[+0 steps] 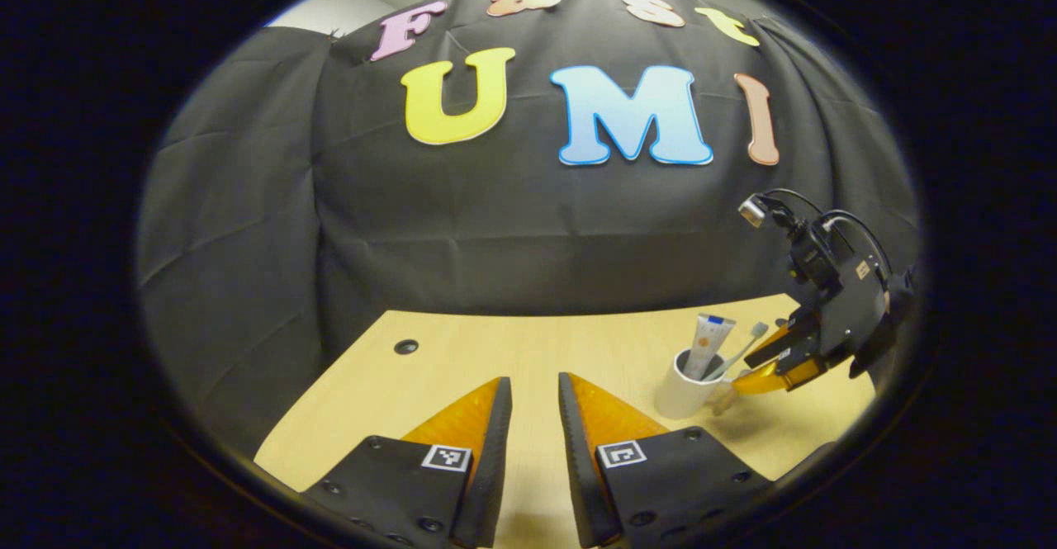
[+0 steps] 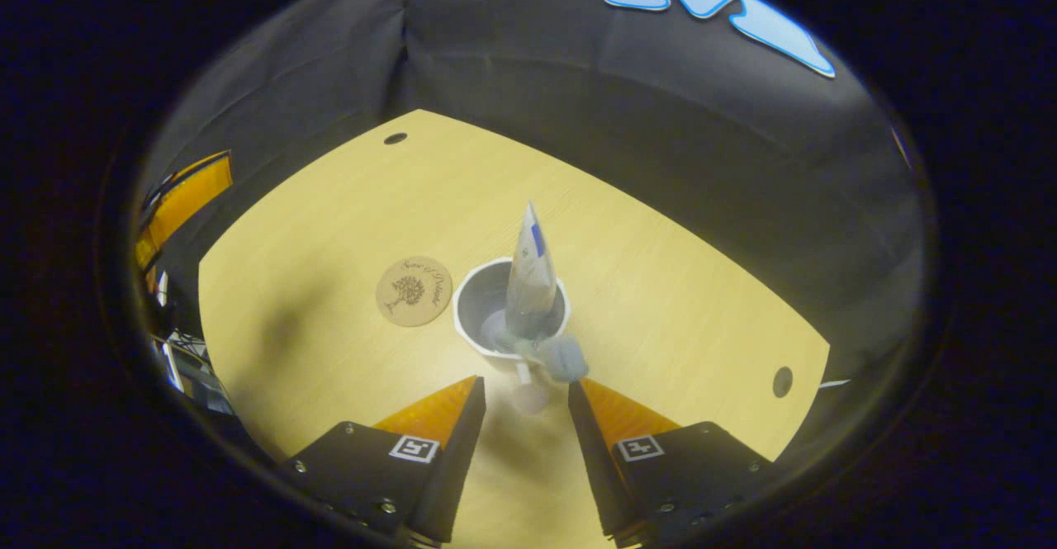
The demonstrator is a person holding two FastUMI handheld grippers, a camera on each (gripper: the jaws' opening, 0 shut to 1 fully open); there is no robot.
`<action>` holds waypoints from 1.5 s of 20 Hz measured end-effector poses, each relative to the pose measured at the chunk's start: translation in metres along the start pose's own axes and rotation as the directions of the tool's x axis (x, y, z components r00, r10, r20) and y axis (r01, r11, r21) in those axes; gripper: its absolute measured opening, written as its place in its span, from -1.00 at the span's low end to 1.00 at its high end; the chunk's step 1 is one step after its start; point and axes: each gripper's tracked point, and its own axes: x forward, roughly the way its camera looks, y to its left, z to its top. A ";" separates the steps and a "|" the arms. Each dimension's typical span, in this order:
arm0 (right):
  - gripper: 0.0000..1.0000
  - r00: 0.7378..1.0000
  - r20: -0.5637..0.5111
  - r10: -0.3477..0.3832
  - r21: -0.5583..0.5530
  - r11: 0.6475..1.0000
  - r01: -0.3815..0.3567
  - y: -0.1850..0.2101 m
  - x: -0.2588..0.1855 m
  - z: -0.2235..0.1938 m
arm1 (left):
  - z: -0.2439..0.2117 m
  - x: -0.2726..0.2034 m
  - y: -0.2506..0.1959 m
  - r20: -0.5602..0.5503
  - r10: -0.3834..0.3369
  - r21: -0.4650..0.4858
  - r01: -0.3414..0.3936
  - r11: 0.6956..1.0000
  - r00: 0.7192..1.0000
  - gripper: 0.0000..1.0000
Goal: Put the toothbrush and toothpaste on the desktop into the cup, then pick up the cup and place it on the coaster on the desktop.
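Note:
A white cup (image 2: 483,305) stands upright on the wooden desktop (image 2: 314,227), with the toothpaste tube (image 2: 529,272) and the toothbrush (image 2: 564,357) standing in it. The round wooden coaster (image 2: 414,291) lies just left of the cup, bare. My right gripper (image 2: 526,392) is open just in front of the cup, and the blurred cup handle (image 2: 528,396) sits between its fingertips. In the left gripper view the cup (image 1: 684,390), toothpaste (image 1: 710,338) and toothbrush (image 1: 739,351) show at right, with the right gripper (image 1: 764,377) at the handle. My left gripper (image 1: 535,392) is open and holds nothing.
The black cloth wall closes off the back and left of the desktop (image 1: 495,351). Small round holes sit in the desktop near its corners (image 1: 405,346) (image 2: 782,381). The left gripper (image 2: 177,198) shows at the far left edge of the right gripper view.

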 end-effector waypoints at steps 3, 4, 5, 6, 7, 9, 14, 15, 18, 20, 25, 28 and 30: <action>0.26 0.999 -0.038 0.024 0.000 1.000 -0.024 0.001 0.013 0.001 | -0.011 -0.001 0.006 -0.022 0.011 -0.002 -0.011 1.000 1.000 -0.27; 0.26 0.998 -0.050 0.025 -0.002 1.000 -0.025 0.000 0.016 0.001 | -0.013 0.000 0.008 -0.028 0.015 -0.007 -0.015 1.000 0.999 -0.17; 0.27 0.998 -0.061 0.026 -0.003 1.000 -0.027 0.000 0.019 -0.001 | -0.014 0.000 0.010 -0.031 0.018 -0.015 -0.018 1.000 0.999 -0.07; 0.26 0.997 -0.069 0.032 0.002 0.999 -0.032 0.001 0.022 -0.001 | -0.014 0.002 0.011 -0.031 0.020 -0.020 -0.020 1.000 0.999 -0.17; 0.26 0.996 -0.077 0.039 0.008 0.999 -0.039 0.001 0.024 -0.003 | -0.013 0.003 0.012 -0.030 0.021 -0.021 -0.022 1.000 0.999 -0.17; 0.26 0.995 -0.089 0.044 0.006 0.999 -0.044 0.001 0.028 -0.004 | -0.013 0.008 0.013 -0.033 0.020 -0.020 -0.020 1.000 0.999 -0.17; 0.26 0.989 -0.127 0.071 0.012 0.997 -0.070 0.008 0.042 -0.008 | -0.015 0.019 0.012 -0.042 0.011 -0.022 -0.012 1.000 0.999 -0.17; 0.15 0.988 -0.136 0.078 0.011 0.997 -0.077 0.010 0.043 -0.010 | -0.015 0.021 0.012 -0.044 0.011 -0.022 -0.012 1.000 0.999 -0.17; -0.06 0.985 -0.156 0.079 -0.001 0.997 -0.080 0.012 0.050 -0.013 | -0.016 0.023 0.014 -0.048 0.012 -0.028 -0.013 1.000 0.999 -0.17; -0.21 0.986 -0.157 0.060 -0.007 0.998 -0.062 0.008 0.047 -0.008 | -0.016 0.023 0.015 -0.049 0.014 -0.029 -0.016 0.999 0.999 -0.17; -0.63 0.985 -0.168 0.048 -0.029 0.998 -0.054 0.013 0.054 -0.015 | -0.018 0.022 0.019 -0.054 0.024 -0.042 -0.026 0.999 0.998 -0.17; -0.63 0.986 -0.165 0.039 -0.040 0.998 -0.046 0.012 0.050 -0.013 | -0.017 0.020 0.019 -0.052 0.027 -0.049 -0.030 0.998 0.998 -0.17; -0.61 0.986 -0.167 0.031 -0.044 0.998 -0.039 0.012 0.049 -0.013 | -0.016 0.018 0.022 -0.048 0.032 -0.050 -0.034 0.998 0.998 -0.17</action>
